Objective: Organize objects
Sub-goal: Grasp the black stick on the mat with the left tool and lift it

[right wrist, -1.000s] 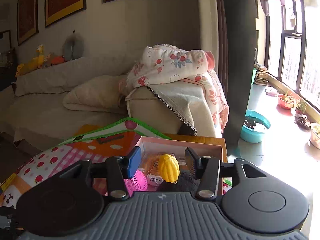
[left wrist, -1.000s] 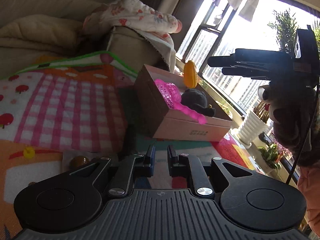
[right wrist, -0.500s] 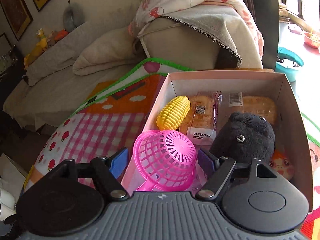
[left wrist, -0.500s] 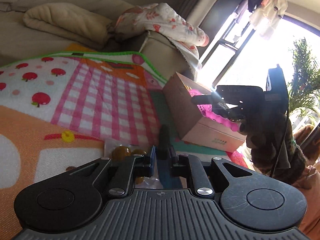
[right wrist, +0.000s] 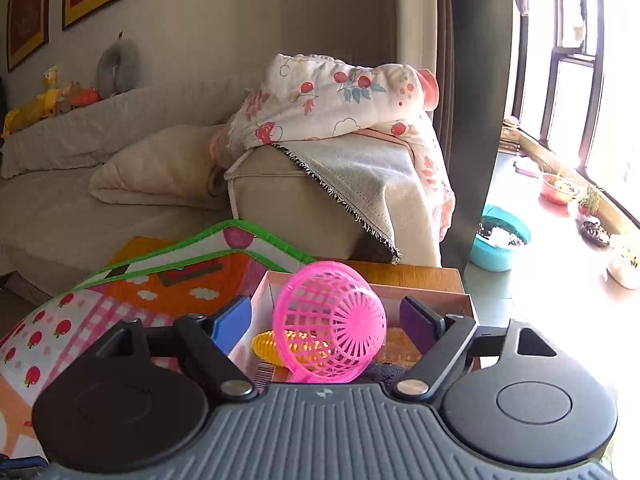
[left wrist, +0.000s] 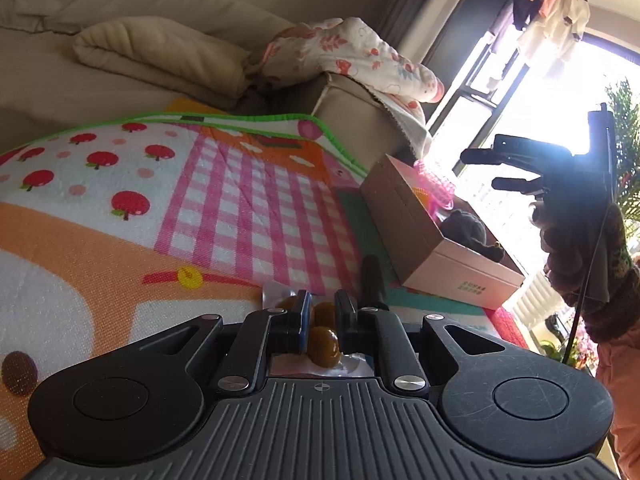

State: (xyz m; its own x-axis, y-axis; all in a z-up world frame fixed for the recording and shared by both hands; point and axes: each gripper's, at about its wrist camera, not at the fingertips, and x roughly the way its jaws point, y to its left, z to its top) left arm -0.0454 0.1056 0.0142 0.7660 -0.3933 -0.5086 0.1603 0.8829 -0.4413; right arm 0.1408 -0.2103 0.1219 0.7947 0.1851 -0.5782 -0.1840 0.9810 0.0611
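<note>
A pink cardboard box (right wrist: pixel 267 282) stands on the play mat (left wrist: pixel 248 200). It holds a pink plastic basket (right wrist: pixel 332 320), a yellow toy corn (right wrist: pixel 272 346) and a black plush (left wrist: pixel 466 228). My right gripper (right wrist: pixel 324 312) hovers over the box (left wrist: pixel 436 252). Its jaws are opening; the basket shows between them, but the pads stay off it. In the left wrist view the right gripper (left wrist: pixel 486 170) hangs above the box's far side. My left gripper (left wrist: pixel 322 312) is shut just above a clear packet of brown round sweets (left wrist: pixel 324 346).
A dark stick-like object (left wrist: pixel 372 276) lies on the mat between the packet and the box. A beige sofa (right wrist: pixel 304 200) draped with a printed blanket (right wrist: pixel 332 96) stands behind. Pots and a teal basin (right wrist: pixel 500 240) sit by the window.
My right gripper let go of the yellow corn, which now lies in the box, and its jaws spread wider. My left gripper swung down over the sweets packet and stayed shut.
</note>
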